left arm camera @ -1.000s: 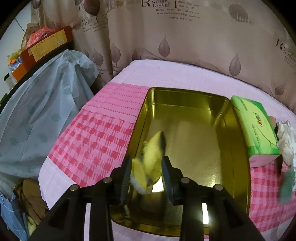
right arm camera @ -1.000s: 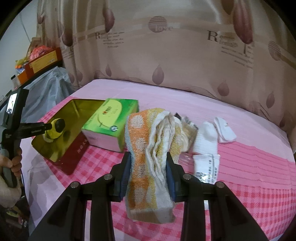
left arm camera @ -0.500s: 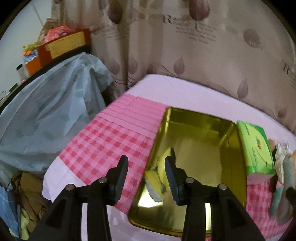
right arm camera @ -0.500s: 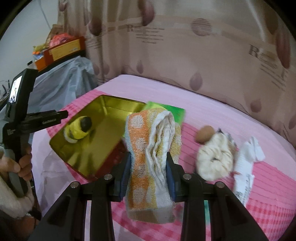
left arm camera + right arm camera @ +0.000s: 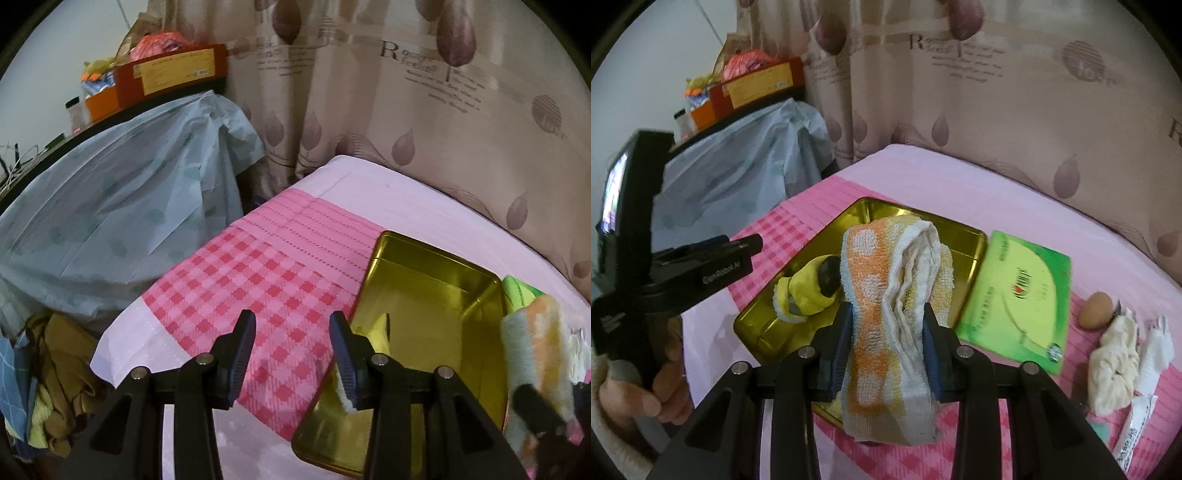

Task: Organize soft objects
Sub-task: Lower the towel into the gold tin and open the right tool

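A gold tin tray (image 5: 964, 236) lies on the pink checked cloth (image 5: 258, 280). In its near left corner rests a yellow soft toy with a dark spot (image 5: 805, 291). In the left wrist view only a pale scrap of the toy (image 5: 345, 397) shows behind my right-hand finger. My left gripper (image 5: 291, 332) stands open and empty above the cloth, just left of the tray (image 5: 436, 295). My right gripper (image 5: 888, 321) is shut on a folded orange-and-white towel (image 5: 882, 288), which hangs over the tray's near edge. The towel (image 5: 535, 350) also shows at the right of the left wrist view.
A green tissue pack (image 5: 1019, 295) lies right of the tray, then a brown egg-shaped thing (image 5: 1095, 304), a cream fabric bundle (image 5: 1112, 373) and a white packet (image 5: 1152, 347). A blue-covered heap (image 5: 110, 221) and a clothes pile (image 5: 55, 369) flank the bed's left edge. A curtain hangs behind.
My left gripper let go of the yellow toy in the tray, opened and drew back to the left. My right gripper carried the towel leftward to the tray.
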Available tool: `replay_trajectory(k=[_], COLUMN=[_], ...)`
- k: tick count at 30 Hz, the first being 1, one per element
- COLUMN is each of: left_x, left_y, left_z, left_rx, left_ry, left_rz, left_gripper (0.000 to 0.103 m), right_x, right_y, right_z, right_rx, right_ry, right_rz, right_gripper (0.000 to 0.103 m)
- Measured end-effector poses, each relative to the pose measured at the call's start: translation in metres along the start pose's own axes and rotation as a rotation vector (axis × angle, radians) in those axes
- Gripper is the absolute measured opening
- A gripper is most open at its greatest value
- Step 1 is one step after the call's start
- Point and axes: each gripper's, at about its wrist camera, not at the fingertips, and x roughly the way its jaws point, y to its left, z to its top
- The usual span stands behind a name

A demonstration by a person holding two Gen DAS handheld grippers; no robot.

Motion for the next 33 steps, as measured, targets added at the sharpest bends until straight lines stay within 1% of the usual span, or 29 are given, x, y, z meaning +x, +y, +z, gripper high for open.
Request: replay_trajectory(k=[8,14,20,24,25,27,28,29,33], left_x=[0.007,0.012,0.013,0.014,0.014,0.015,0.015,0.015,0.015], left_y=[0.009,0.011,0.010,0.010,0.009,0.008,0.008,0.008,0.008], left_z=[-0.001,-0.001,-0.001,-0.001,-0.001,-0.001,-0.001,-0.001,-0.001], left_rx=[-0.052,-0.066,-0.063,-0.062,-0.060,-0.057,-0.056,-0.058,-0.053], left_ry=[0.040,0.063,0.063,0.067,0.069,0.071,0.070,0.070,0.068], left_rz=[0.001,-0.006,-0.006,-0.013,-0.013,-0.011,-0.011,-0.012,-0.010], left_gripper=[0.042,0.042,0.042,0.042,0.042,0.042,0.042,0.042,0.042], right_x=[0.035,0.064,0.086,0.090,0.090,0.089,0.087,0.085,0.068], right_y=[0.001,0.001,0.001,0.001,0.000,0.000,-0.001,0.000,0.003], right_z=[0.011,0.025,0.024,0.022,0.022,0.023,0.023,0.023,0.021], right_rx=[-0.018,-0.016,-0.008,-0.018,-0.021,-0.017,-0.017,-0.020,-0.034], right_ry=[0.051,0.078,0.114,0.118,0.116,0.109,0.104,0.096,0.062], right_rz=[-0.021,-0.028,-0.023,-0.034,-0.038,-0.029,-0.026,-0.025,-0.021], right_gripper=[0.033,0.034,0.037,0.037,0.038,0.048,0.055,0.058,0.058])
